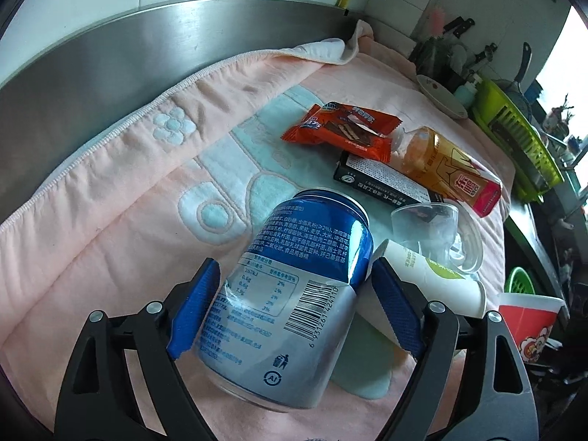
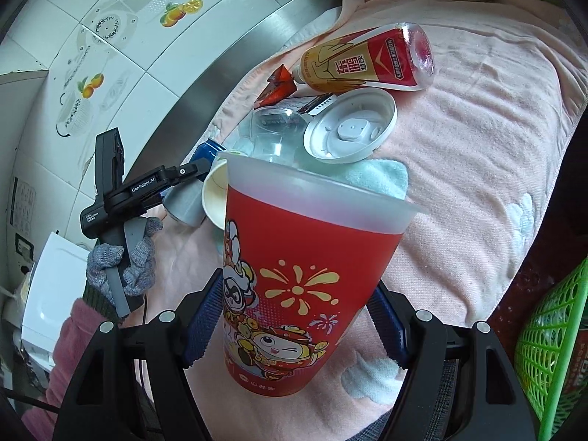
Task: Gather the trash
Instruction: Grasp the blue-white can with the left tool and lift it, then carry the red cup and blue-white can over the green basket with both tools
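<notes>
A dented blue and silver can (image 1: 294,275) lies on the pink towel (image 1: 110,257) between the fingers of my left gripper (image 1: 294,268). The left pad meets the can's side while the right pad stands a little off it, so the gripper is open. My right gripper (image 2: 297,283) is shut on a red printed cup (image 2: 305,275), held upright above the towel. Beyond the can lie an orange snack wrapper (image 1: 341,128), a black box (image 1: 382,178), an orange drink bottle (image 1: 448,165), a clear plastic cup (image 1: 426,224) and a white paper cup (image 1: 430,275).
A white lid (image 2: 352,128) rests by the clear cup. A steel ledge (image 1: 147,47) borders the towel's far side. A plate (image 1: 441,95) and a green dish rack (image 1: 514,136) stand at the right. A green basket (image 2: 551,349) sits low right. A gloved hand (image 2: 125,264) holds the left tool.
</notes>
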A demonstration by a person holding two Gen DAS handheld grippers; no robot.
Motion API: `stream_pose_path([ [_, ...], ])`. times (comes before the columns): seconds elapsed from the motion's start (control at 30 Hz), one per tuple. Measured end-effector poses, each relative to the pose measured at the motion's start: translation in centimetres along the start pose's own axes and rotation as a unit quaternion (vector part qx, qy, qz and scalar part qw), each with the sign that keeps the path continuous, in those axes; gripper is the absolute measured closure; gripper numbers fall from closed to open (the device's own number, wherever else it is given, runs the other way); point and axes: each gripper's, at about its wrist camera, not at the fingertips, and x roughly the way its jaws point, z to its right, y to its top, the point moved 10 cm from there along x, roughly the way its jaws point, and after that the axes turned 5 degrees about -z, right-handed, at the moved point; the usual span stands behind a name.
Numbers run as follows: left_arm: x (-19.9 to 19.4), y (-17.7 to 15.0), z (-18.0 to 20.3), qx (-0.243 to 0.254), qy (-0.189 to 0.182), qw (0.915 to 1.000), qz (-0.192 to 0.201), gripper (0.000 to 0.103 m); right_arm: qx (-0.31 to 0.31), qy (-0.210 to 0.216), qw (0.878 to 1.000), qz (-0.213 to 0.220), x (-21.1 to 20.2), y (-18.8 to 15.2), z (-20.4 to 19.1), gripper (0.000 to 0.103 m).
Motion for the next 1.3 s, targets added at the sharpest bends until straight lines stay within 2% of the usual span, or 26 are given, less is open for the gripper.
stream_pose_path([
  [0.07,-0.1,-0.1,0.0,-0.002,-0.002,1.0000,0.003,0.029,-0.003,-0.004,1.000,0.003,-0.1,0.0,0.0,0.031],
  [0.23,-0.1,-0.7,0.4,0.011,0.007,0.9999,0.006,0.029,-0.007,-0.009,1.000,0.005,-0.2,0.0,-0.1,0.031],
  [0.5,0.0,-0.5,0.3,0.007,0.017,0.9998,0.009,0.029,-0.025,-0.031,0.999,0.013,-0.8,0.1,0.0,0.031],
  [0.73,-1.2,-1.3,0.2,-0.002,0.044,0.9987,0.025,0.031,-0.043,-0.056,0.997,0.036,-2.9,0.1,0.8,0.031],
  [0.97,-5.0,-2.2,0.5,-0.033,0.025,0.9975,0.057,0.031,-0.048,-0.083,0.993,0.067,-6.5,-0.4,2.8,0.031],
  [1.17,-8.0,-3.2,4.2,-0.004,0.008,0.9966,0.082,0.031,-0.029,-0.126,0.987,0.094,-10.3,-1.1,6.7,0.031],
  [1.3,-9.1,-3.5,7.4,0.015,-0.012,0.9957,0.091,0.032,-0.009,-0.173,0.979,0.107,-13.0,-1.9,10.5,0.031],
])
